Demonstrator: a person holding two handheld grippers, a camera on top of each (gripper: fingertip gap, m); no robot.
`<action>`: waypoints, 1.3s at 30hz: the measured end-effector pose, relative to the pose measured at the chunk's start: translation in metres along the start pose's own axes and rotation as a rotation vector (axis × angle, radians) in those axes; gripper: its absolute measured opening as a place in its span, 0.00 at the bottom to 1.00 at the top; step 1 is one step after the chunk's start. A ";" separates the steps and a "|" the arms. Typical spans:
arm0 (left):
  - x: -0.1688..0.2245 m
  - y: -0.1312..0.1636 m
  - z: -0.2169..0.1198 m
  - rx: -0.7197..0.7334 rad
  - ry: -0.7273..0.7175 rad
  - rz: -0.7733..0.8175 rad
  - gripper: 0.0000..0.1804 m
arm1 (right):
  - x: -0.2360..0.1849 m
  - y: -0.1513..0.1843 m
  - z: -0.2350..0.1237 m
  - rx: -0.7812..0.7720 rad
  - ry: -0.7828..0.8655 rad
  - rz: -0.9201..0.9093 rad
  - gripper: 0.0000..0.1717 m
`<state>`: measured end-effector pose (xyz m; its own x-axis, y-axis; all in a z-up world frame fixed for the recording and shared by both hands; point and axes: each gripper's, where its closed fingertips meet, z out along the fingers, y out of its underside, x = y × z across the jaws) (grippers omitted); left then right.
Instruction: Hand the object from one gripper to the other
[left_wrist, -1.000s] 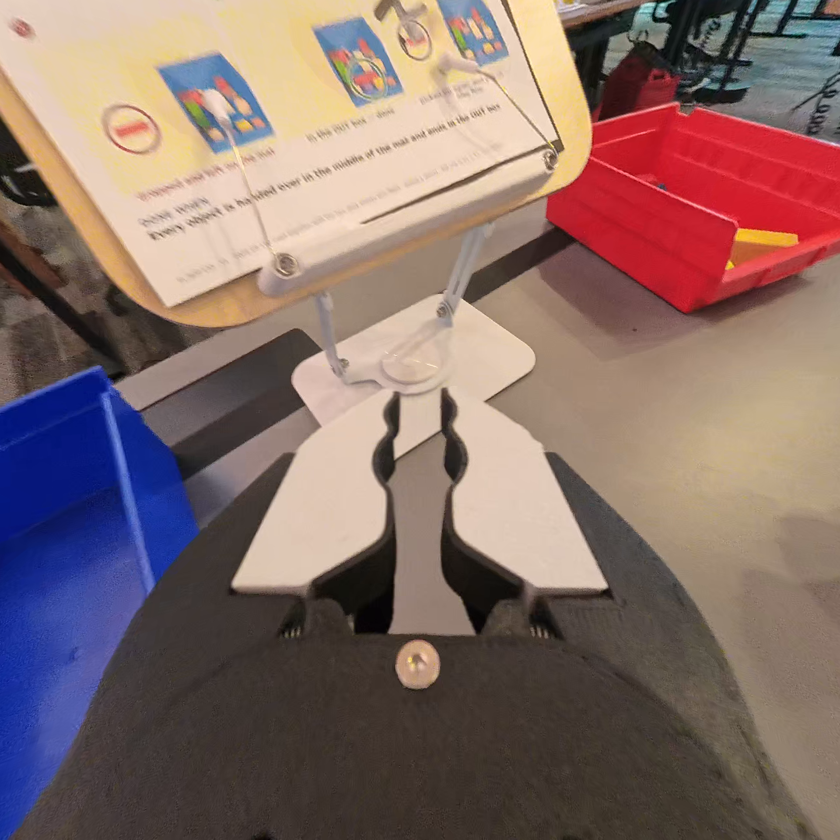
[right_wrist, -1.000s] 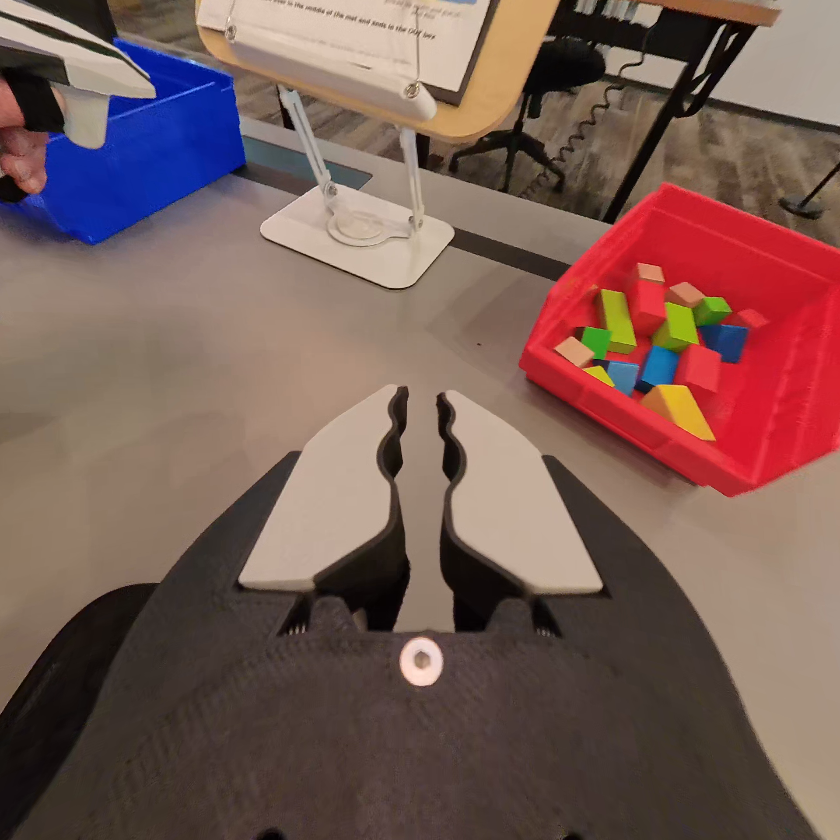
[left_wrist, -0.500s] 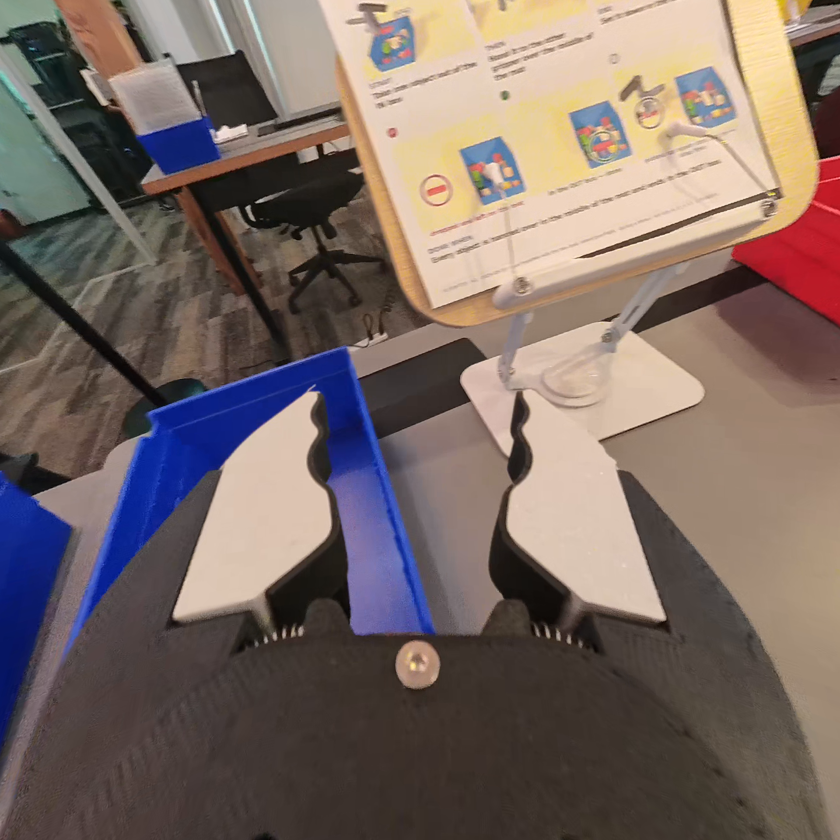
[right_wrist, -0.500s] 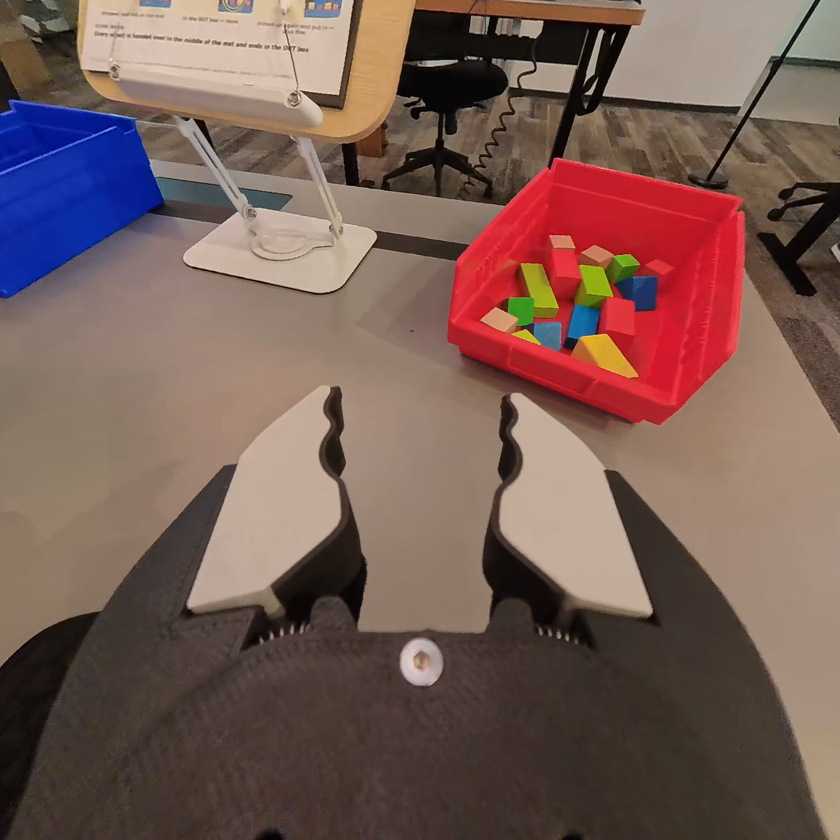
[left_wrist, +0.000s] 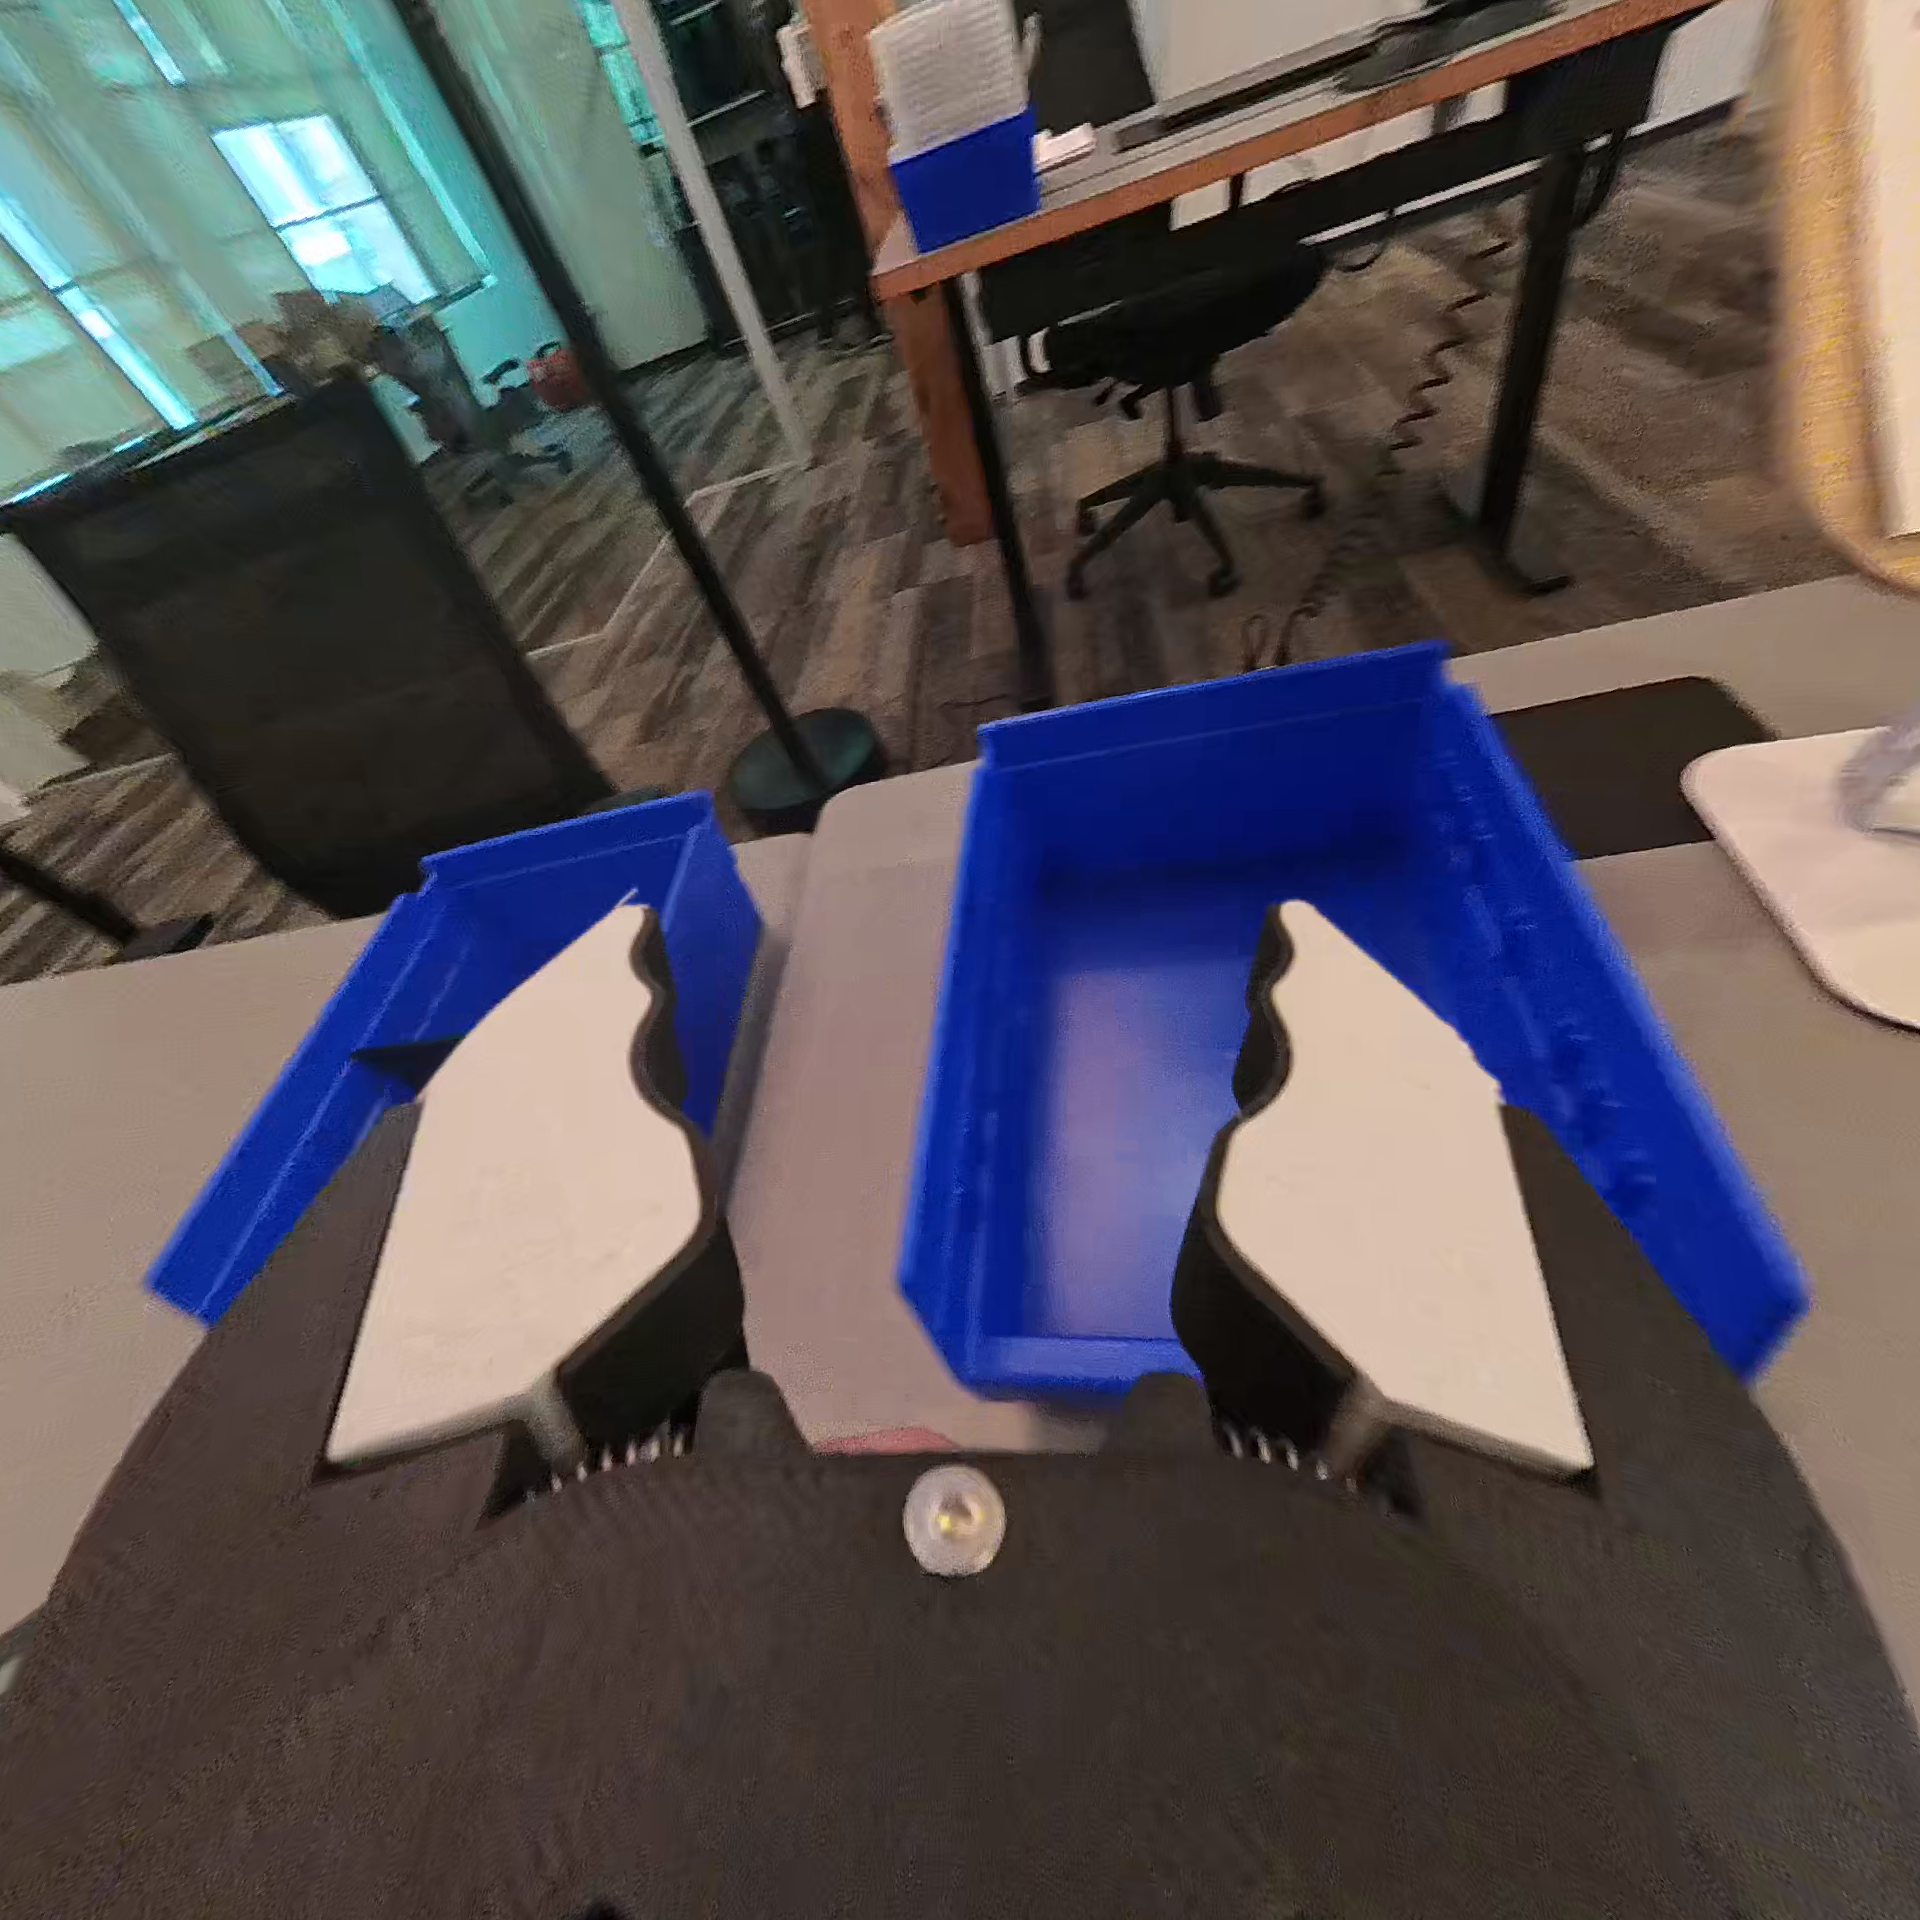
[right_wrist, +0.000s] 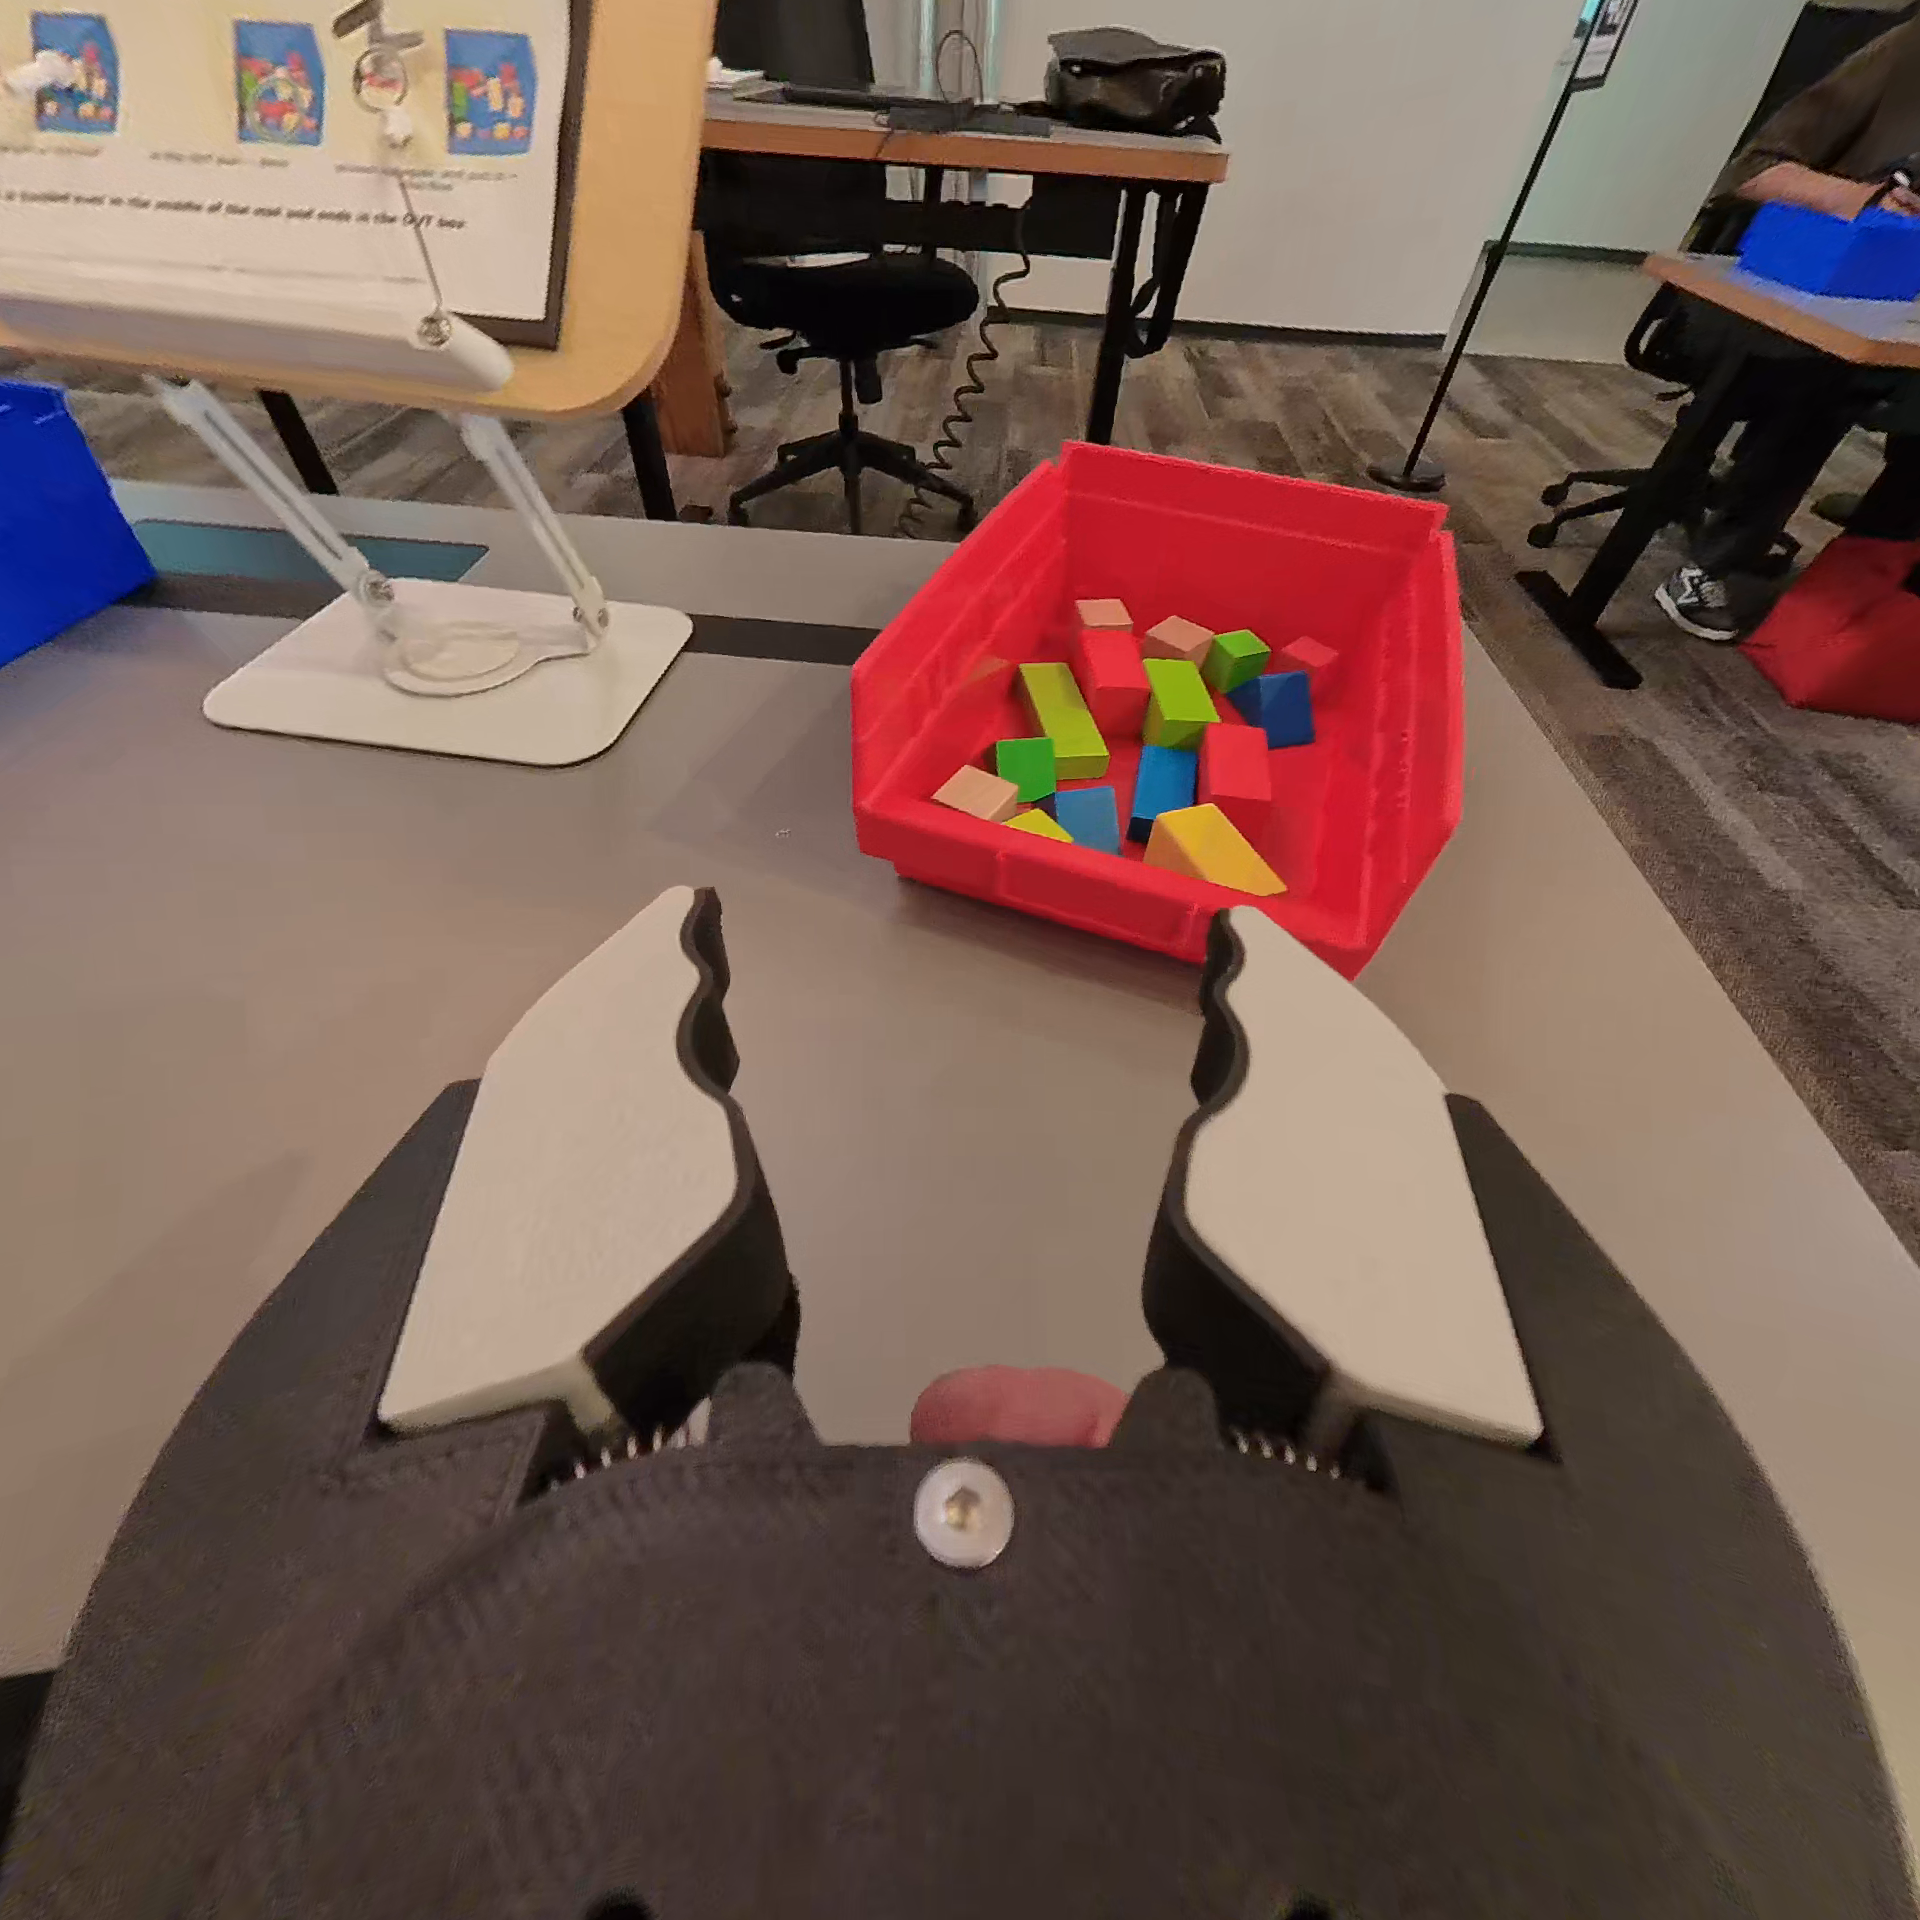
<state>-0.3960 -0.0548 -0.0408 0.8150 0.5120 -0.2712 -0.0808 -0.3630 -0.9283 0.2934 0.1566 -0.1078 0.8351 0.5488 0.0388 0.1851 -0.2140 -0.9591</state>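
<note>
My left gripper (left_wrist: 961, 920) is open wide with nothing between its fingers. It hangs above the grey table (left_wrist: 842, 1039), over the gap between two blue bins; the larger blue bin (left_wrist: 1039, 1143) shows nothing inside it. My right gripper (right_wrist: 961, 909) is open wide and holds nothing, above the table just in front of a red bin (right_wrist: 1382, 748). That bin holds several coloured wooden blocks, among them a yellow wedge (right_wrist: 1210, 847), a green bar (right_wrist: 1060, 717) and a blue block (right_wrist: 1164, 779). Neither gripper shows in the other's view.
A smaller blue bin (left_wrist: 270, 1143) stands left of the larger one. A tilted wooden board with an instruction sheet (right_wrist: 312, 156) stands on a white base (right_wrist: 447, 691) at the table's back. Desks, office chairs and a seated person (right_wrist: 1808, 177) are beyond the table. Some 70 cm of space lies between my two pairs of fingers.
Both grippers went from nearly shut to wide open, with nothing in them. The left view swung left from the board to the blue bins. The right view turned towards the red bin.
</note>
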 end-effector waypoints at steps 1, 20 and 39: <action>-0.013 0.007 0.001 -0.018 -0.022 -0.004 0.59 | 0.003 -0.001 0.001 0.000 0.003 0.011 0.50; -0.107 0.134 0.036 -0.329 -0.109 -0.104 0.67 | -0.019 -0.001 0.005 0.005 -0.037 -0.029 0.53; -0.091 0.191 0.068 -0.498 0.035 -0.206 0.51 | -0.018 0.015 0.009 -0.010 -0.049 0.009 0.51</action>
<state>-0.5245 -0.1174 -0.2107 0.8047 0.5884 -0.0794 0.3577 -0.5872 -0.7262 0.2769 0.1510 -0.1250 0.8102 0.5859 0.0163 0.1834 -0.2270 -0.9565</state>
